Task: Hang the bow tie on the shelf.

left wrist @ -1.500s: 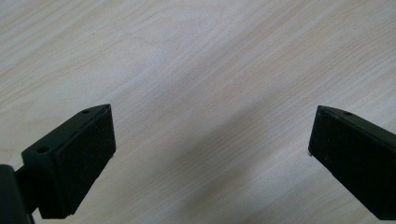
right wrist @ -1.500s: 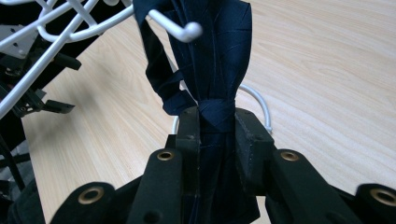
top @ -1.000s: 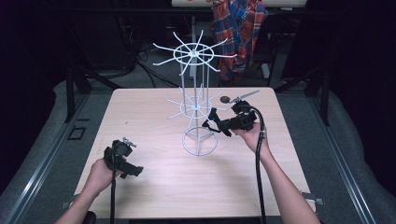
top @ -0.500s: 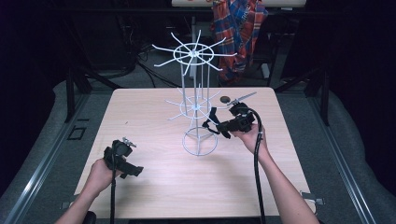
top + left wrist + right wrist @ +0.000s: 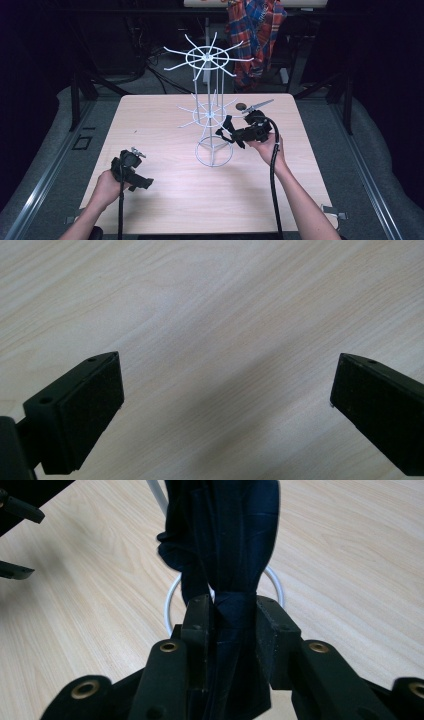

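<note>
A white wire rack (image 5: 210, 112) with spoke arms on two tiers stands mid-table on a ring base (image 5: 213, 152). My right gripper (image 5: 231, 136) points left at its lower part and is shut on a dark navy cloth (image 5: 226, 129). In the right gripper view the cloth (image 5: 225, 530) hangs folded between the pads (image 5: 200, 625), in front of the ring base (image 5: 170, 600). The jaws have just been opening slightly, with the cloth still between them. My left gripper (image 5: 142, 181) rests open at the table's front left. Between its jaws (image 5: 225, 405) there is only bare wood.
The light wooden table (image 5: 165, 125) has free room at front and left. A small round dark object (image 5: 240, 106) lies behind the right gripper. A plaid shirt (image 5: 255, 30) hangs beyond the far edge. Dark floor surrounds the table.
</note>
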### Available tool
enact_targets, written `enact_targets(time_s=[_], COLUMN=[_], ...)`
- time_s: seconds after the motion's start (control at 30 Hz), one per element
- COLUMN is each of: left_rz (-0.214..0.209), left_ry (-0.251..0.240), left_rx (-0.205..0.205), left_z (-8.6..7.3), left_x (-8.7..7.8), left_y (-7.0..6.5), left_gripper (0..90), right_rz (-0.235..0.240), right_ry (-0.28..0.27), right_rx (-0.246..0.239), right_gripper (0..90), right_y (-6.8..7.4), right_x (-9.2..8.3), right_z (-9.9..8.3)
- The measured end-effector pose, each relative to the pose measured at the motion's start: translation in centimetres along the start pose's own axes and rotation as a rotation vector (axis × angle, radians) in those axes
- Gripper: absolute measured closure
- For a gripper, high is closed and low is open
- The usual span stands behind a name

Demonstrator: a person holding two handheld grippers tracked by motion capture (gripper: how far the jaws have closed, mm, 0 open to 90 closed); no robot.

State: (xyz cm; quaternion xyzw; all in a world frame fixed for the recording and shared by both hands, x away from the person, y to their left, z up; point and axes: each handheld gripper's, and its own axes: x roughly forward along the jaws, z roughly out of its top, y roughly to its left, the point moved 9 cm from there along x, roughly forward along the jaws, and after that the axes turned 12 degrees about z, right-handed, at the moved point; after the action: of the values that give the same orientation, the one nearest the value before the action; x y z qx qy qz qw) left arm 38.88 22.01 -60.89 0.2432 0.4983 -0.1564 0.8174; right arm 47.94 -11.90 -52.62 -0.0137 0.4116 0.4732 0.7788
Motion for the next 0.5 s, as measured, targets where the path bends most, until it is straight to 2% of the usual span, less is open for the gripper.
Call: enact_targets(time_s=[0.17, 0.5], left_rz=[-0.001, 0.001], left_ry=[0.000, -0.002], left_rx=[0.001, 0.001], left_z=[0.01, 0.02], left_x=[-0.02, -0.04], left_y=[-0.02, -0.03], left_gripper=[0.7, 0.7], right_rz=[-0.001, -0.016], right_ry=[0.018, 0.011], right_rx=[-0.001, -0.015], right_gripper=[65.2, 63.8], right_y=[-0.16, 0.19], right_x=[0.14, -0.17], right_z=[-0.22, -0.07])
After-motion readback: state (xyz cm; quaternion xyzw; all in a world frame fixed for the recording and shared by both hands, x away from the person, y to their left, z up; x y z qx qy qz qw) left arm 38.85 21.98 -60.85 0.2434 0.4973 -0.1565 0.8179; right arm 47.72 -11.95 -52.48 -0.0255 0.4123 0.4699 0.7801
